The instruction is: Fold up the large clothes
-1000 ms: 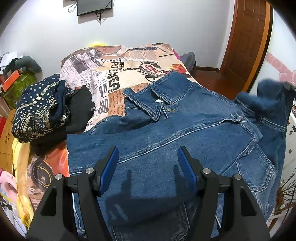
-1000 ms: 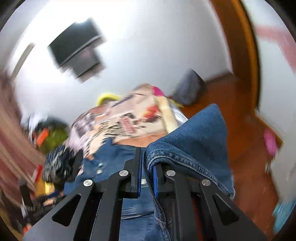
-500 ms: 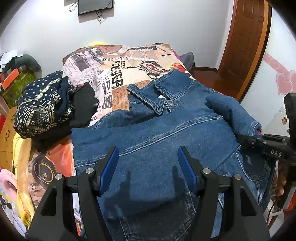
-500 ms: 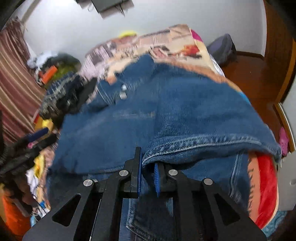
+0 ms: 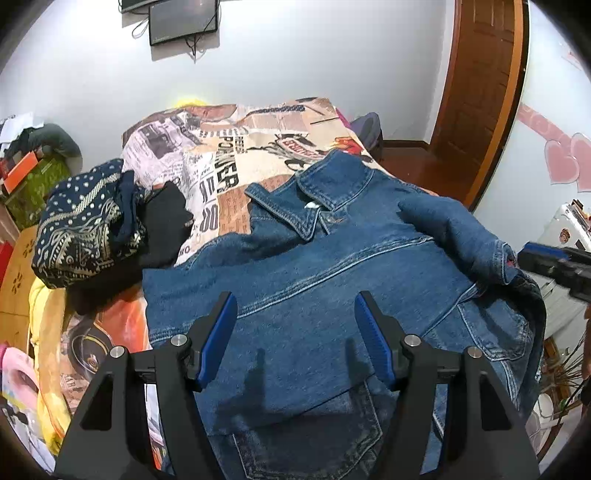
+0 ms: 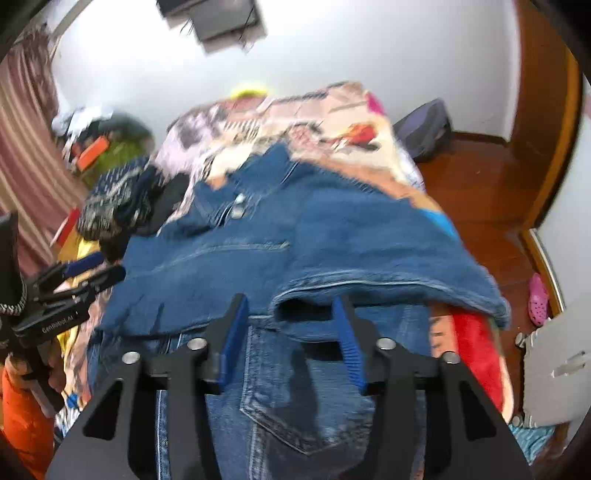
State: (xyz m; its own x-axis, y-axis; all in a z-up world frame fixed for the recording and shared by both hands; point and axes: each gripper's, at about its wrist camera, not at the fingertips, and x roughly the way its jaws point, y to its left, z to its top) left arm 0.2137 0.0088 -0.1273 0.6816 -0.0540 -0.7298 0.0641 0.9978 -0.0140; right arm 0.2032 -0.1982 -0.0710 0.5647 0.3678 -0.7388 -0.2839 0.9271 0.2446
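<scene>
- On the bed point(image 5: 236, 147), a denim jacket point(image 5: 295, 280) lies back-up, collar away, one sleeve point(image 5: 454, 236) laid across its back, apparently as a first fold.
- Left gripper point(image 5: 295, 332): jaws spread, empty, above the jacket.
- Right gripper point(image 6: 290, 332): jaws apart, empty, just short of the sleeve cuff point(image 6: 369, 288).
- Denim looks stiff and heavy.

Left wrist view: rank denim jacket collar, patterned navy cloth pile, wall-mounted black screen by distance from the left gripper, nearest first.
From the left gripper, which is open above the jacket's back:
1. Blue denim jacket collar, straight ahead, mid-bed.
2. Navy patterned cloth pile, far left bed edge; close to the collar's rank.
3. Black wall-mounted screen, on the far wall.
</scene>
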